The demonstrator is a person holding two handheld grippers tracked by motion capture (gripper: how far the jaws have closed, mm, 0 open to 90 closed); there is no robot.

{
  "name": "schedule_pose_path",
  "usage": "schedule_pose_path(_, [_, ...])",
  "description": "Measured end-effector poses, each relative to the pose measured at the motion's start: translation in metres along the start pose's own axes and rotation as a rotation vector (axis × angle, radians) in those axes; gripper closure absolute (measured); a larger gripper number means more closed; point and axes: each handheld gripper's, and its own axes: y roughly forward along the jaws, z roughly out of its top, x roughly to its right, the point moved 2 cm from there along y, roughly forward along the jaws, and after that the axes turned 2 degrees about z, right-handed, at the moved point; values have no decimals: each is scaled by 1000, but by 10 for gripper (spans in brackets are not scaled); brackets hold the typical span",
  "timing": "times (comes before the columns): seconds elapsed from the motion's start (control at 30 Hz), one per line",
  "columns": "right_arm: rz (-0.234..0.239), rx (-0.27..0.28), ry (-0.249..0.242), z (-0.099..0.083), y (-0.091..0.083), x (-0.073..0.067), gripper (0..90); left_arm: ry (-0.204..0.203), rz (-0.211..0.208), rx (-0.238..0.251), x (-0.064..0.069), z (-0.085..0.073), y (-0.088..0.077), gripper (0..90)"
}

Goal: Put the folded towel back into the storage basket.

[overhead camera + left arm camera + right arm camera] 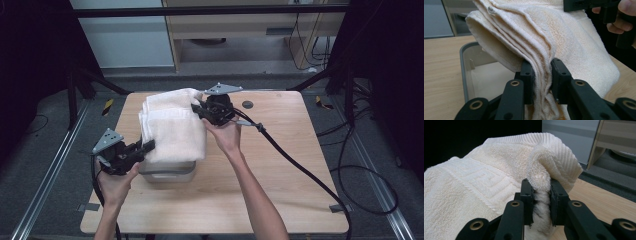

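Two grippers gripped one folded cream towel [172, 127] left of centre in the high view, where it lay draped over a grey bin [167, 172] on the wooden table [280, 200]. At the lower left of that frame the left gripper [148, 146] had its jaws pinched on the towel's near corner; the left gripper view showed the stacked layers [541, 75] squeezed between both black jaws at the centre bottom, with the bin's rim [462, 65] at the left. Just above centre in the high view the right gripper [196, 107] clamped the far corner. In the right gripper view a bunched fold [541, 190] sat pressed between the jaws, the towel's patterned band [479, 182] spreading left.
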Motion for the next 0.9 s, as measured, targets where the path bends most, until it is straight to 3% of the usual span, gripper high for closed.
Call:
schedule_pose_path(0.4, [9,-14,-4,0,26,-5,759,-17,24,-19,-21,-5,2,734])
schedule_pose_path(0.9, [14,-65,16,-16,57,0,759,-31,55,-74,-38,-18,15,735])
